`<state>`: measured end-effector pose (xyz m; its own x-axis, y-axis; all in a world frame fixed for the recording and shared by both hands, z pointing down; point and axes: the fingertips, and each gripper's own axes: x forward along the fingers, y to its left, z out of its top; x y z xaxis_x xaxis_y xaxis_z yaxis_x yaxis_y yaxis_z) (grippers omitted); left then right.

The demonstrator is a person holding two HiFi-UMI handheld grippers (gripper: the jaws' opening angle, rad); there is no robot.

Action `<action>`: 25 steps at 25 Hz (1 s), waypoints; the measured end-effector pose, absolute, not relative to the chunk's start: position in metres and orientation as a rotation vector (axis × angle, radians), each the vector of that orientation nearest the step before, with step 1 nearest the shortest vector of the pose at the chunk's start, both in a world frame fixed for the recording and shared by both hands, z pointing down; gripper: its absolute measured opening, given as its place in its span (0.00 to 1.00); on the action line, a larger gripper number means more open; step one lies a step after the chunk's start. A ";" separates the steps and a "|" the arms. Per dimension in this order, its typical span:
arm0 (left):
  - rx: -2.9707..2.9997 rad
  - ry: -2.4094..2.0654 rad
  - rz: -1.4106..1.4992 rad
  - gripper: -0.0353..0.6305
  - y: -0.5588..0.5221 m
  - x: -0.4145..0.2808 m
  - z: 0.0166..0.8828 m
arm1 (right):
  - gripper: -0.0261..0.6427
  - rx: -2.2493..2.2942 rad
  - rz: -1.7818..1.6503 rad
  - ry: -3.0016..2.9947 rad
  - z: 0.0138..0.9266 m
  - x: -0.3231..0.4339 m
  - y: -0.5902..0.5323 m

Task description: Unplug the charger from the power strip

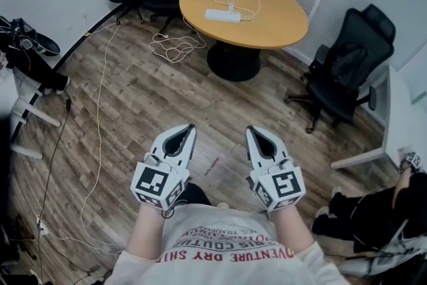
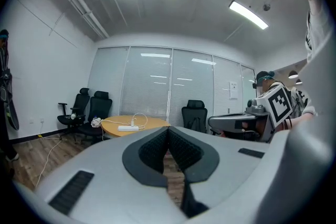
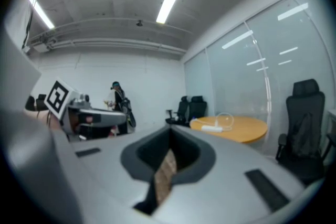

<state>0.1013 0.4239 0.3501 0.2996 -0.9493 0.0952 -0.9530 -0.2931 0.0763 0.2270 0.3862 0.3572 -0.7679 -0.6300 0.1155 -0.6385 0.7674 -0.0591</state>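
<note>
The person wore a white T-shirt (image 1: 220, 243) with short sleeves and rows of red lettering across its front. The left gripper (image 1: 189, 129) and right gripper (image 1: 251, 131) were pale grey tapering shells, lined inside with black ribbed padding. At the end nearest the T-shirt, each carried a white cube (image 1: 157, 185) printed with black square markers.

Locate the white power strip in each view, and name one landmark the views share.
Head view: power strip at top centre, lying on the round table.
Left gripper view: power strip small, left of centre, far off.
Right gripper view: power strip small, right of centre, far off.
Shared landmark: the round table under it.
</note>
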 end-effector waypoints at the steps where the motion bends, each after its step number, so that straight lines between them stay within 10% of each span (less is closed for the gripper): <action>1: 2.434 -1.787 0.049 0.10 0.416 0.094 0.351 | 0.07 1.040 0.151 -2.871 0.358 0.220 0.379; 25: 2.508 -1.582 0.072 0.10 0.245 -0.108 0.357 | 0.07 1.296 0.268 -2.674 0.378 0.051 0.221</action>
<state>-0.1076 0.2448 0.3572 0.4343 -0.8907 0.1342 -0.8993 -0.4200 0.1220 0.0506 0.2213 0.3777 -0.6128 -0.7594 0.2185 -0.7877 0.6091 -0.0920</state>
